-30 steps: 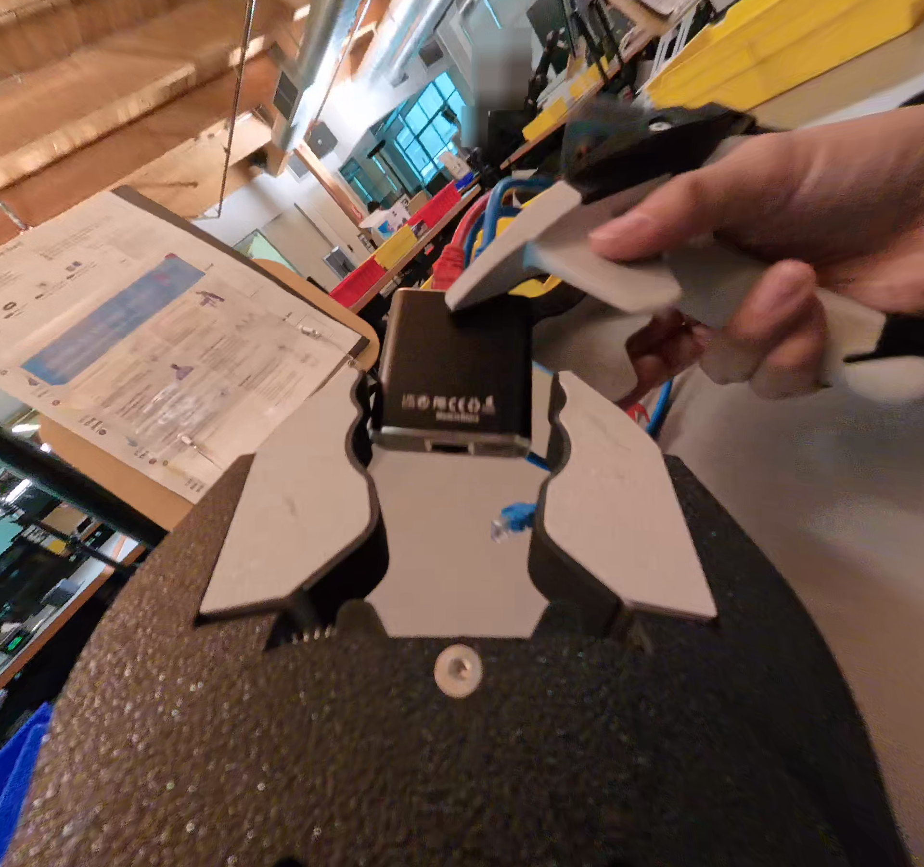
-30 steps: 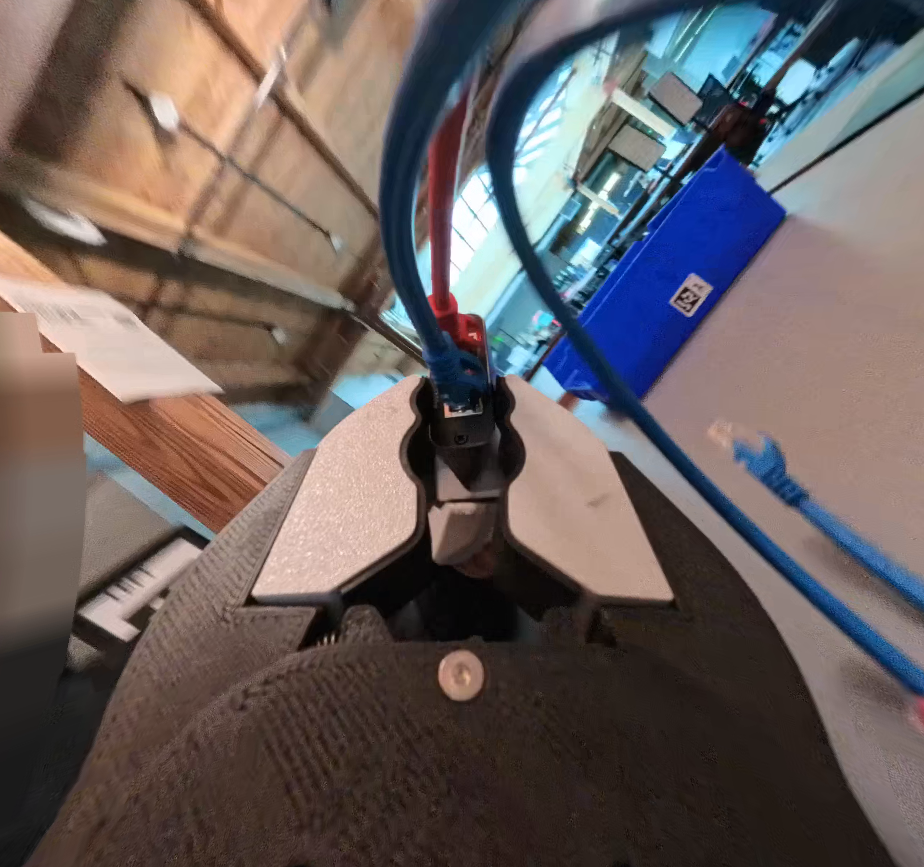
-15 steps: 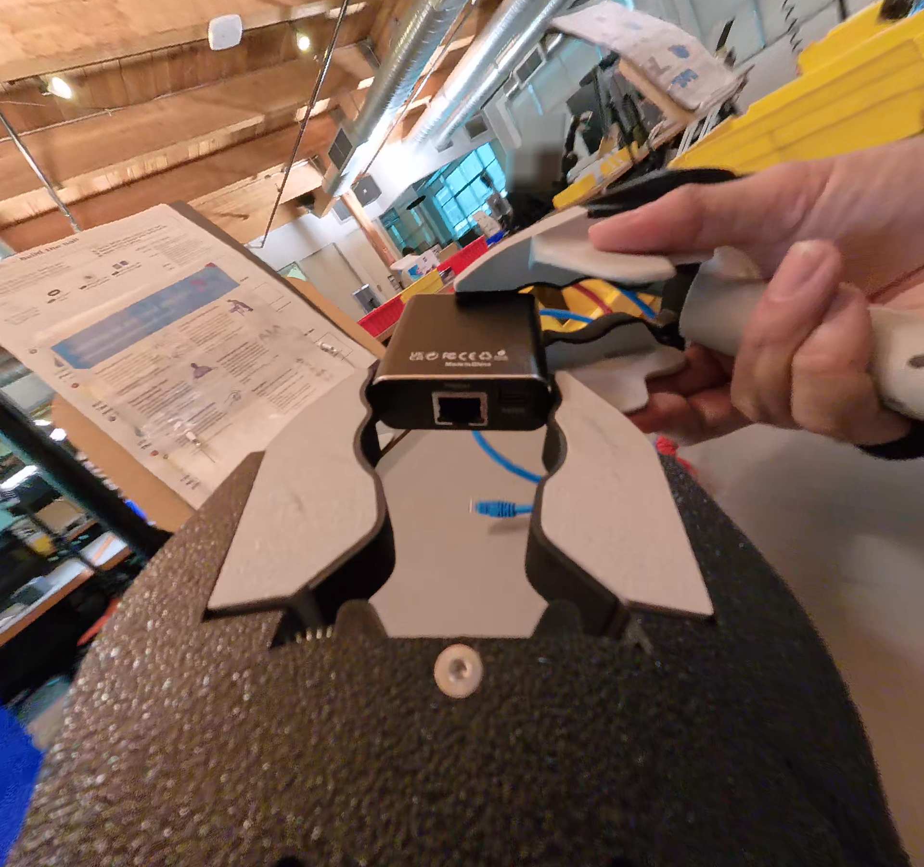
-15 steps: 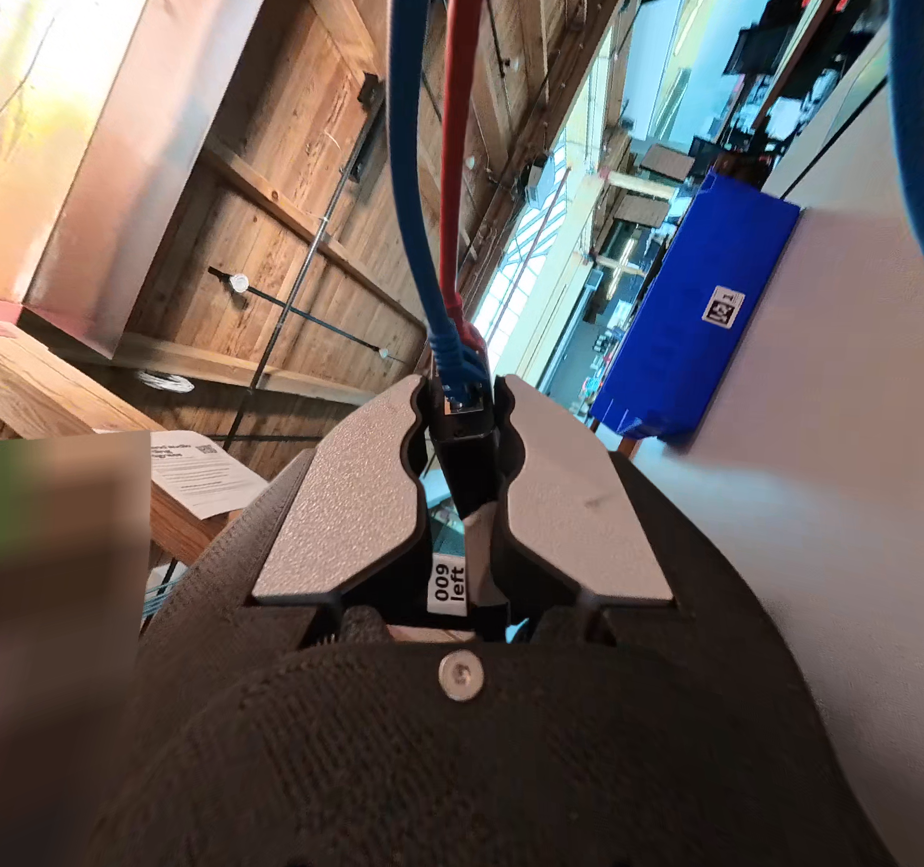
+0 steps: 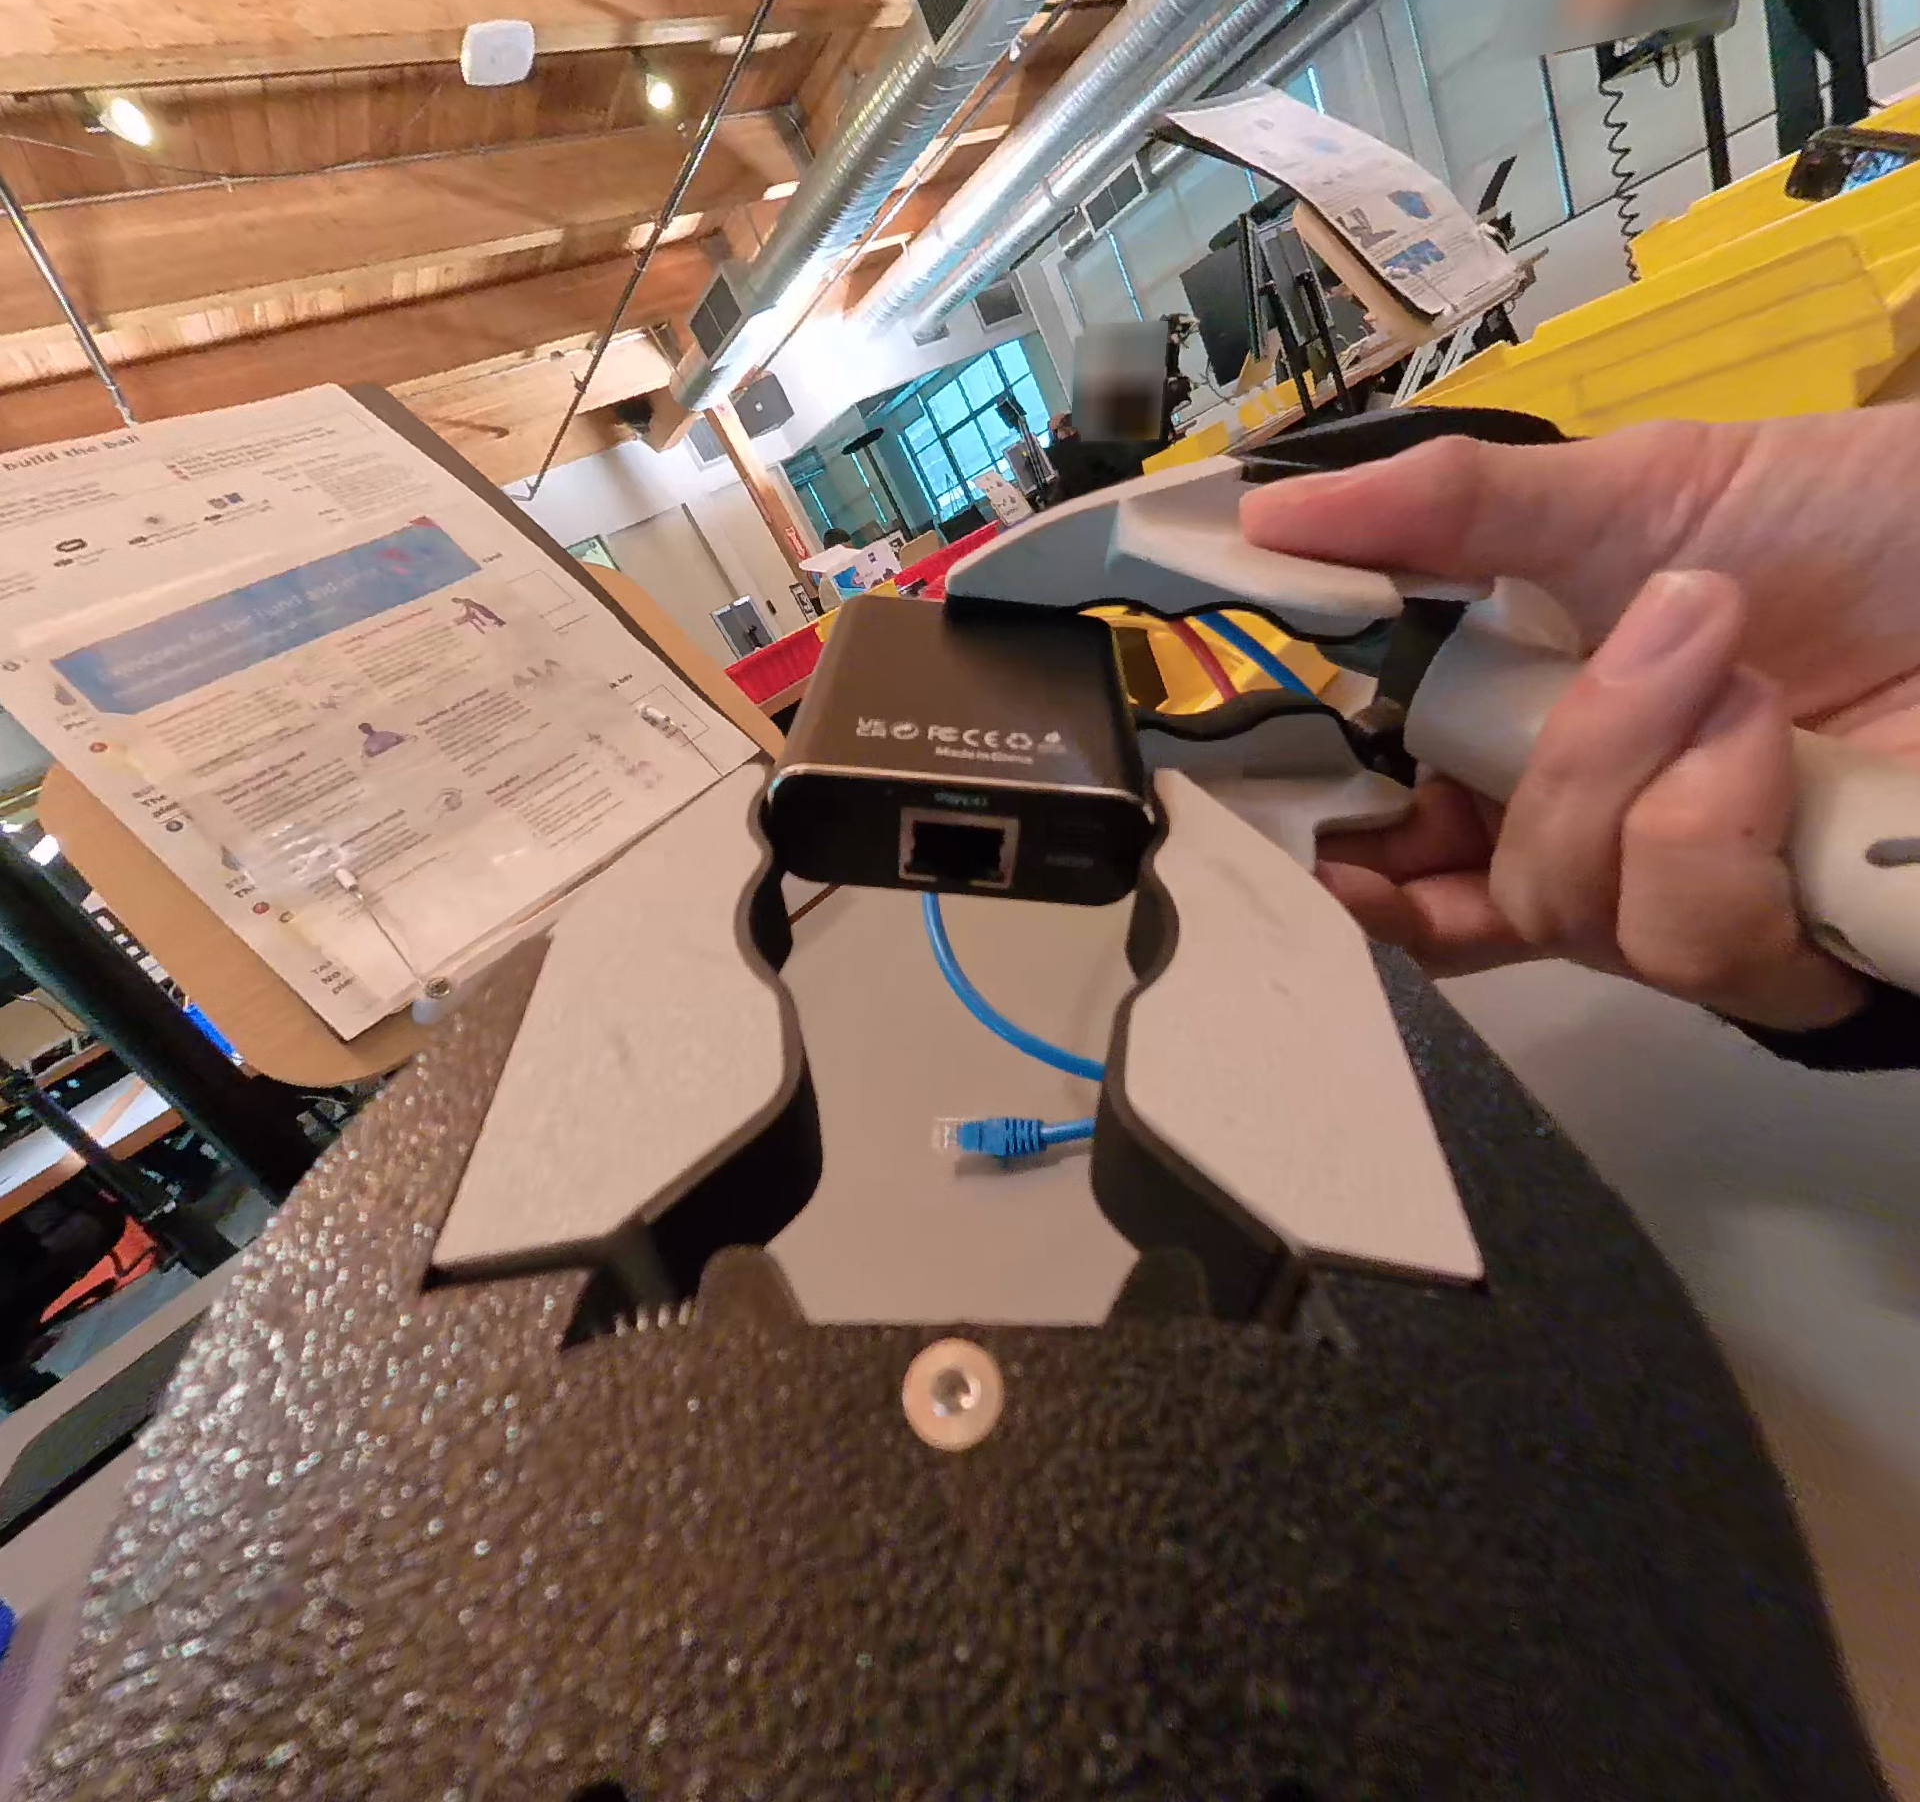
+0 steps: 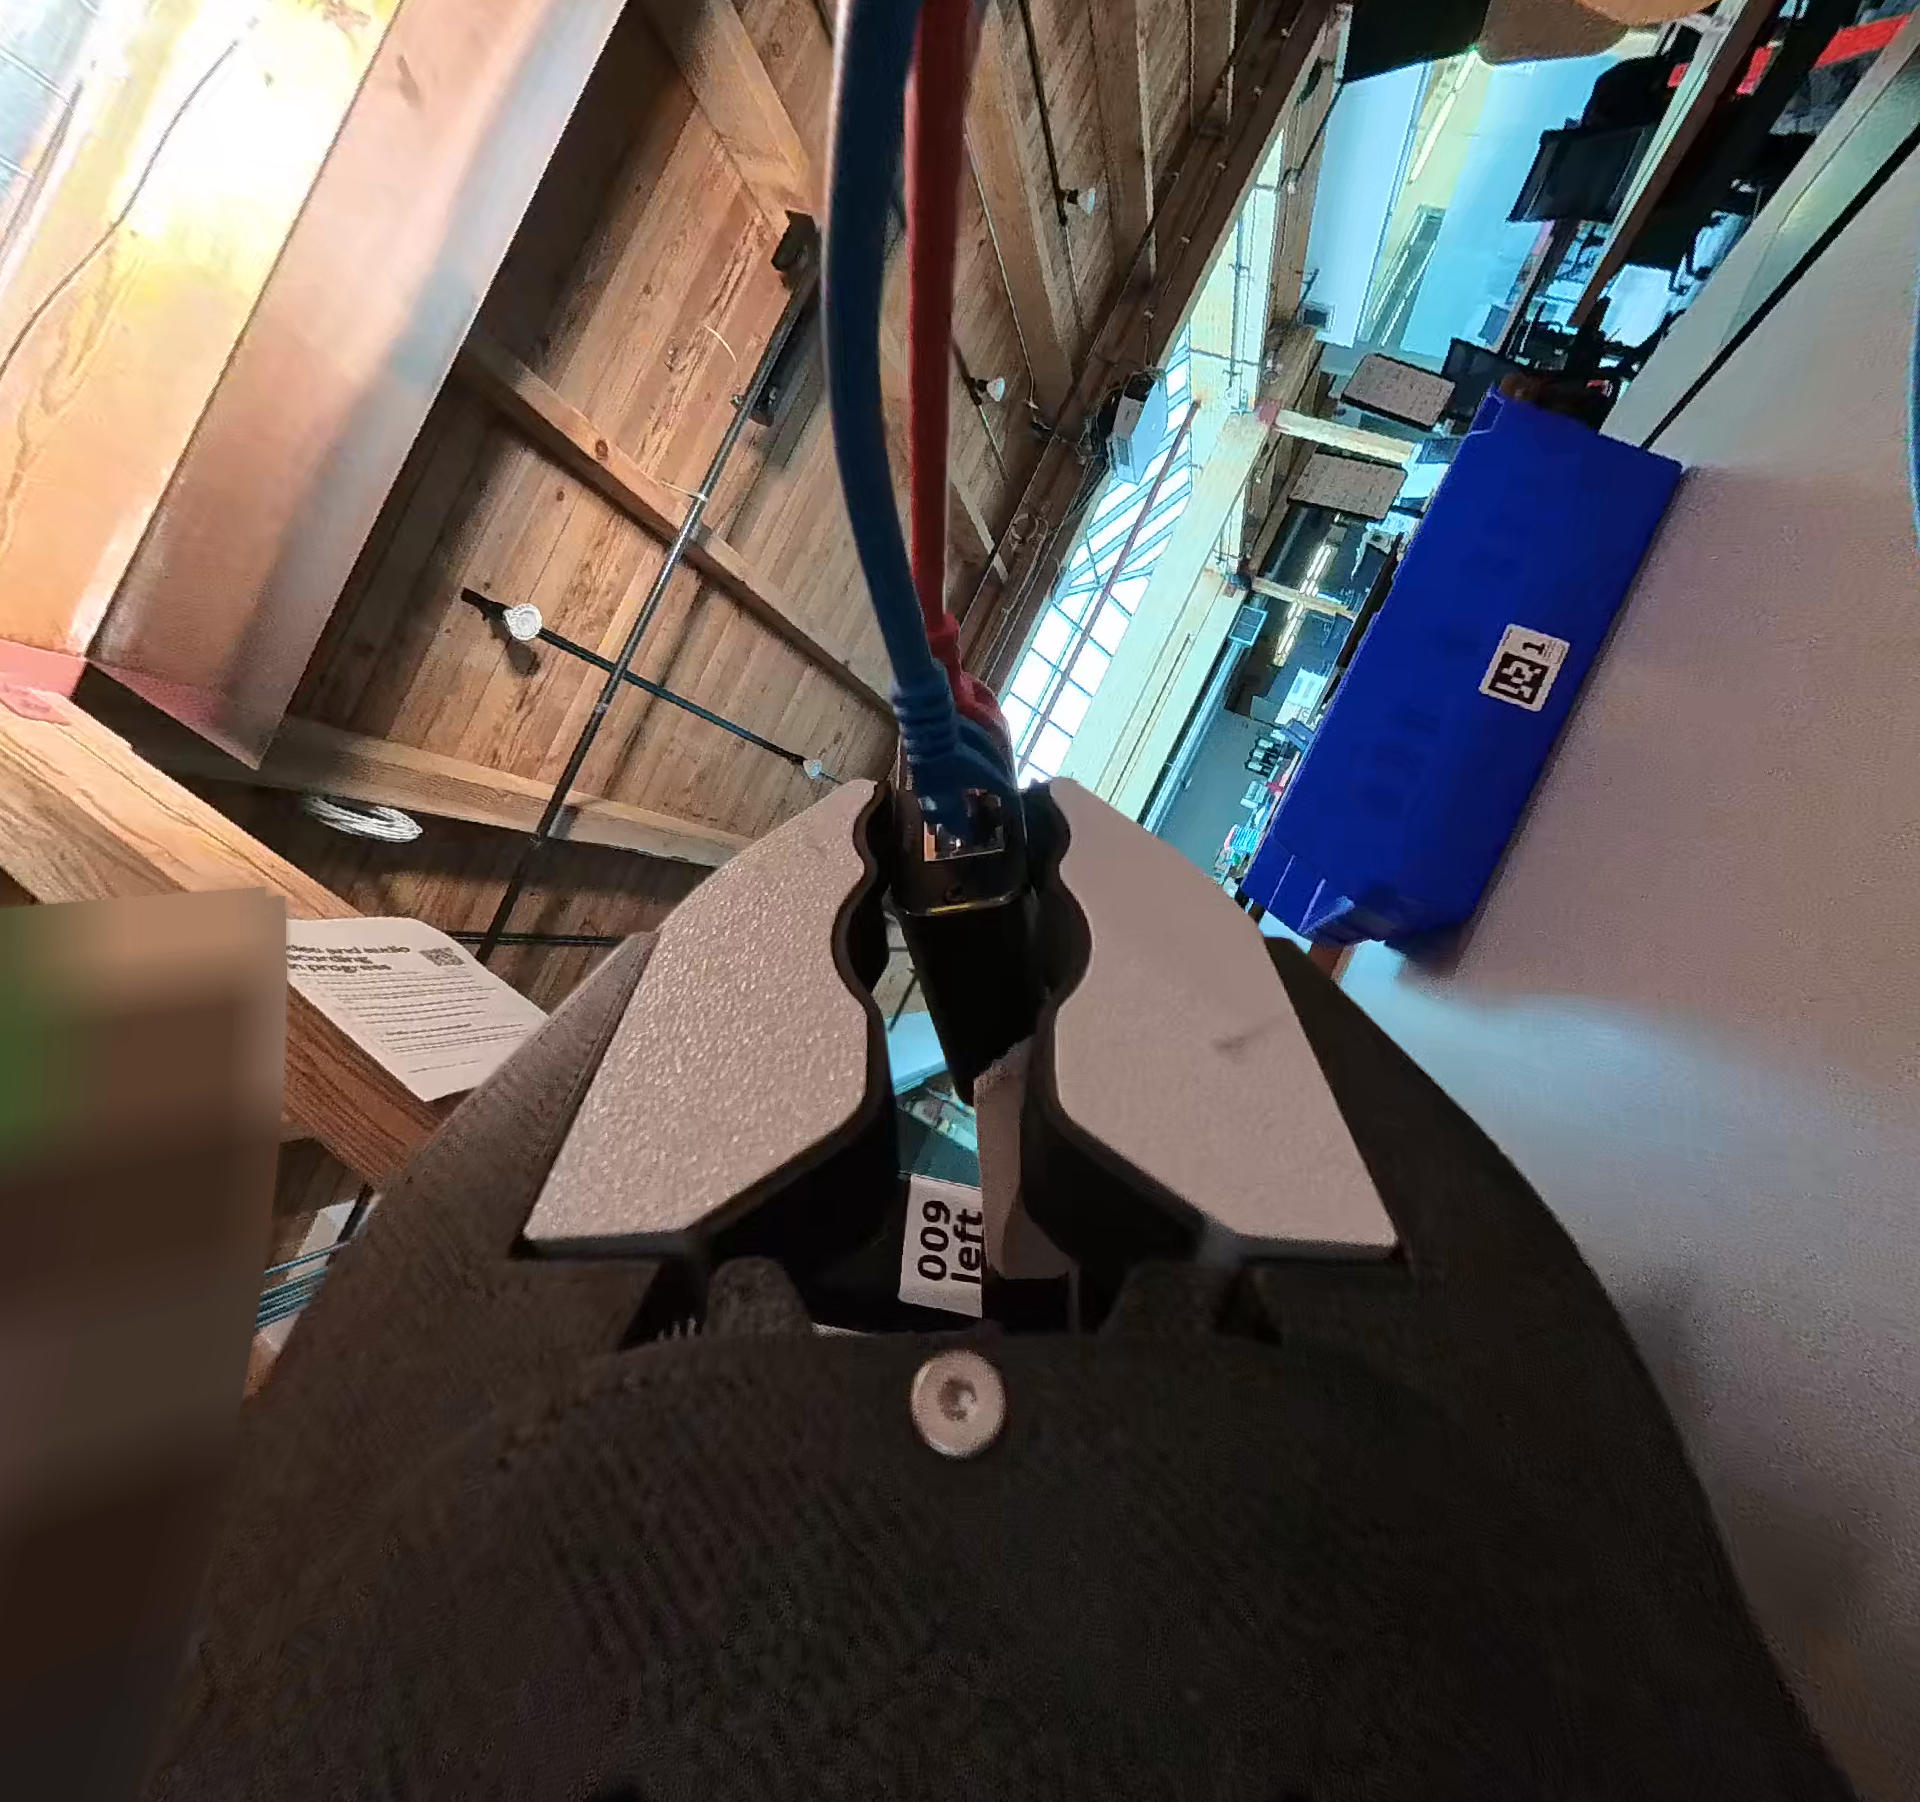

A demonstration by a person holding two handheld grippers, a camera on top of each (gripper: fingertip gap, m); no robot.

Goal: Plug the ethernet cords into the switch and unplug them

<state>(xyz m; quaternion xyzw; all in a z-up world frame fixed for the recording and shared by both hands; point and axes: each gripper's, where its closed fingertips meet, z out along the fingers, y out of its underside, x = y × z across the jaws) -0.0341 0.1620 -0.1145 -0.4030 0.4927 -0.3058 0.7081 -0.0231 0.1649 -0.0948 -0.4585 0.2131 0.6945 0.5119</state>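
We hold the small black metal box of a switch (image 5: 961,734) off the grey worktop (image 5: 1662,1181) between both tools. The left gripper (image 5: 956,853) has its grey fingers set narrow against the two sides of the switch's near end, where one empty port faces us; the right gripper (image 6: 961,879) is clamped tight across the switch's far end, one finger above and one below.

At that far end a blue ethernet cord (image 6: 862,350) and a red ethernet cord (image 6: 930,318) sit in their sockets, running up and away. A second blue cord with a clear plug (image 5: 997,1134) lies loose on the worktop, below the switch.

To do this step well, we judge one gripper must keep the box square and steady while the other lets go — a twisted box would make the plug's latch bind. The free tool should take the loose plug by its boot (not the cable) and line it up with the empty port.

Counted: one switch, three cords — two blue, one red — two seated, one free; two grippers, one person's hand (image 5: 1621,713).
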